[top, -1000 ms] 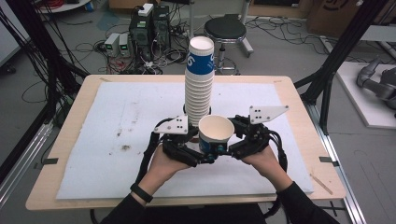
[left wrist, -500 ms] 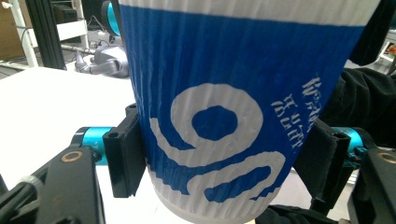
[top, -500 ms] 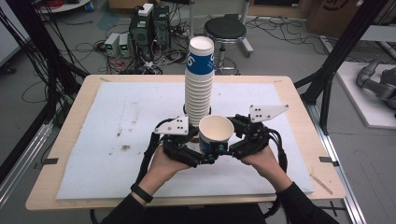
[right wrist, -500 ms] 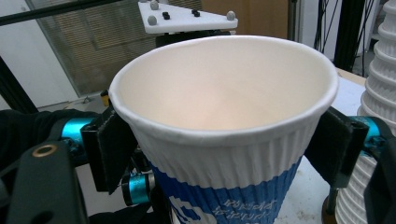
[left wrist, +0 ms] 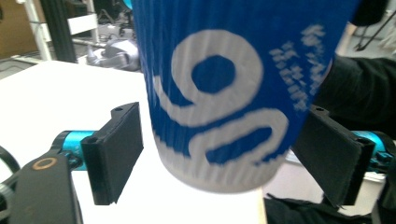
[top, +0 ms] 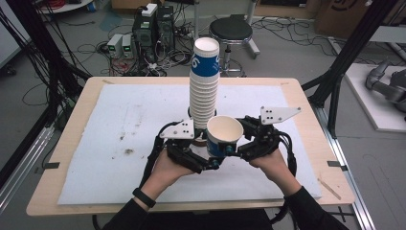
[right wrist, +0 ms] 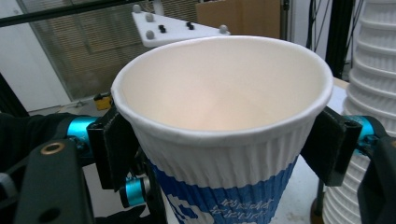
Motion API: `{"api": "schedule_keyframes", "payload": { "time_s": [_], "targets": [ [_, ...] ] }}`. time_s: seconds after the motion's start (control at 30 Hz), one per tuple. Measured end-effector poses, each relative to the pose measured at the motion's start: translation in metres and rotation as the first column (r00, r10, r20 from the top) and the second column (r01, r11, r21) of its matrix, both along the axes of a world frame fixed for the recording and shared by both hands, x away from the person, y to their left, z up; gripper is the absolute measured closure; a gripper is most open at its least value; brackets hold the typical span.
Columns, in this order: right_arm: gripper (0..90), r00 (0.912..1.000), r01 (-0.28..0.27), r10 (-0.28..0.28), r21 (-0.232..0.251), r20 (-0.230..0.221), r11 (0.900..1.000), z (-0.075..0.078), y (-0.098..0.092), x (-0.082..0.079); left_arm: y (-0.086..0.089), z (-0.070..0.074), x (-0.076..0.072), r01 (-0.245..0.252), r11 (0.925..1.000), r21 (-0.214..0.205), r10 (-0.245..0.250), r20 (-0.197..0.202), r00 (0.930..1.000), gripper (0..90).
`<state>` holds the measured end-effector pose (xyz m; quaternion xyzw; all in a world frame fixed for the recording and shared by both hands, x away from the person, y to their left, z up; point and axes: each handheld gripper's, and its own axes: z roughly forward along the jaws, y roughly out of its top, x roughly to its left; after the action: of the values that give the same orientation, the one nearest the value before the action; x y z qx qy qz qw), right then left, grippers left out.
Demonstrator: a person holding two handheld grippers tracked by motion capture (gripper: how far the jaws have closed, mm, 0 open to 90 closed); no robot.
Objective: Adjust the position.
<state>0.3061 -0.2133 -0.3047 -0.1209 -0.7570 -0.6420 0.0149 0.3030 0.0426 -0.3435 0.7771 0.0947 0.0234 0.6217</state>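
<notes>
My right jaws [right wrist: 219, 154] pinch the single cup [top: 223, 136] under its rim above the bench [top: 95, 96] before the cup stack [top: 204, 81], my left jaws [left wrist: 219, 158], just opening, stand clear of its base, so I should hold it steady and upright

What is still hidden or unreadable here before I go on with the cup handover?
- Bottom of the cup stack: high view, hidden behind the held cup and the left gripper.
- Small print on the held cup: left gripper view, blurred.
- Held cup's base: right gripper view, cut off by the bottom edge.
- Right gripper pad contact: right gripper view, the rim hides it.
</notes>
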Motion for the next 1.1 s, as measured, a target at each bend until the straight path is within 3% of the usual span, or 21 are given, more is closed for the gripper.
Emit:
{"api": "schedule_keyframes", "payload": {
  "time_s": [0.33,0.63,0.87,1.1],
  "targets": [
    [21.9,0.9973,0.061,-0.060,-0.030,0.041,0.9977,0.000,-0.010,0.004,0.030,0.008,0.003,-0.072,0.9973,0.008,0.072,0.026,0.9971,17.4],
    [22.0,0.9929,0.110,-0.108,-0.034,0.050,0.9934,0.000,-0.025,0.008,0.070,0.014,0.000,-0.159,0.9871,-0.018,0.160,0.038,0.9864,17.4],
    [22.2,0.9861,0.156,-0.154,-0.033,0.062,0.9871,0.000,-0.040,0.010,0.099,0.013,-0.008,-0.221,0.9752,-0.008,0.221,0.047,0.9741,17.4],
    [22.2,0.9769,0.206,-0.204,-0.039,0.064,0.9777,-0.003,-0.060,0.011,0.132,0.008,-0.011,-0.300,0.9536,-0.025,0.301,0.035,0.9530,17.4]
  ]
}}
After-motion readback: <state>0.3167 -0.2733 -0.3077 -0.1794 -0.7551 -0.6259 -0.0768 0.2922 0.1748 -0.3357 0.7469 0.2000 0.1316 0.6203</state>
